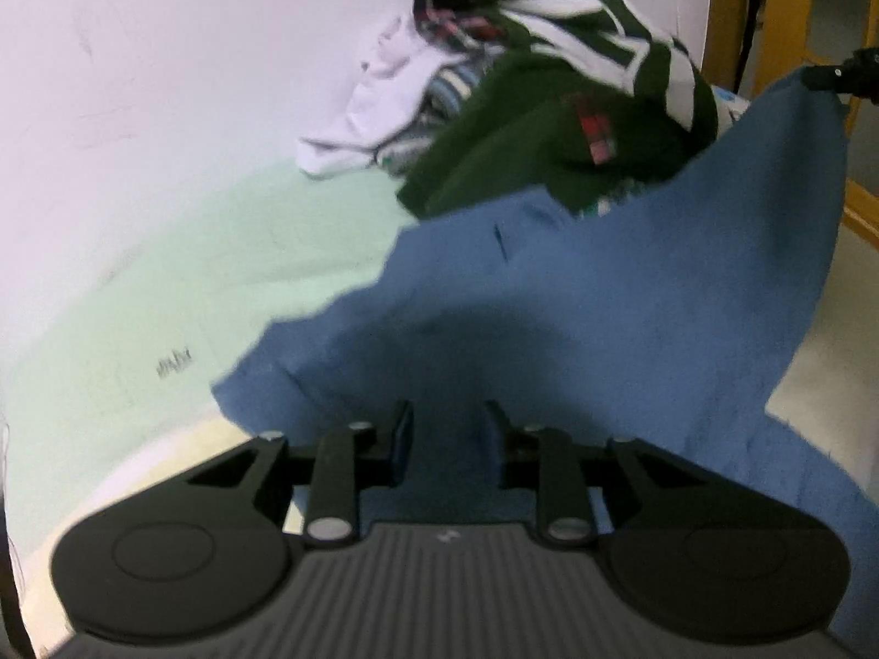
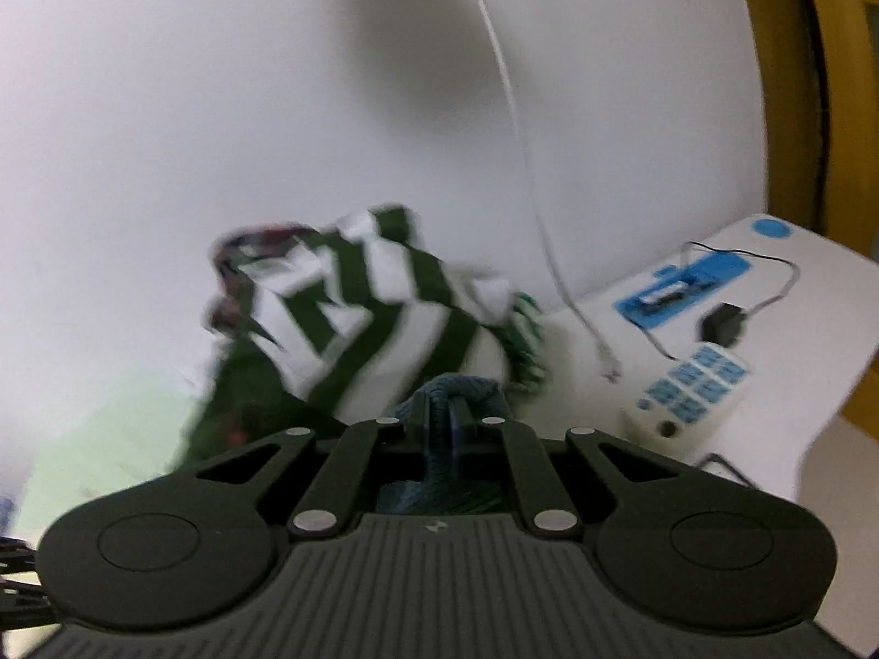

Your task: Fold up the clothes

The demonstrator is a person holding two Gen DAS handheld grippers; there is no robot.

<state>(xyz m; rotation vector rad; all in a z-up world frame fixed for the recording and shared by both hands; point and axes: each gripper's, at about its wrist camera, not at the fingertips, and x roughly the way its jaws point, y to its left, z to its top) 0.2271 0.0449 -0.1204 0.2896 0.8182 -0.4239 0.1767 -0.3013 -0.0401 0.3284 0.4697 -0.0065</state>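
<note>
Stretching between the two grippers, the blue garment (image 1: pixel 632 302) hangs as a broad sheet of cloth, lifted off the pale green mat (image 1: pixel 192 285) that covers part of the table (image 1: pixel 835 296). The left gripper (image 1: pixel 449 431) has its fingers set apart with blue fabric lying between and around them; whether the pads actually pinch the cloth is unclear from this view. The right gripper (image 2: pixel 450 417) is clenched on a bunched edge of the same blue garment (image 2: pixel 439 401), which wads up between its closed fingers. In the left wrist view that gripper shows as a small dark shape at the upper right corner of the cloth (image 1: pixel 840 74), pulling the corner high.

Behind the raised cloth sits a heap of unfolded clothes: a green and white striped garment (image 2: pixel 351 318) on top, with a white piece (image 1: pixel 373 110) spilling out on the heap's left side. Off to the right on the table lie a white device with blue keys (image 2: pixel 692 379), a blue-topped gadget (image 2: pixel 681 285) and a thin white cable (image 2: pixel 527 176) running down the wall.
</note>
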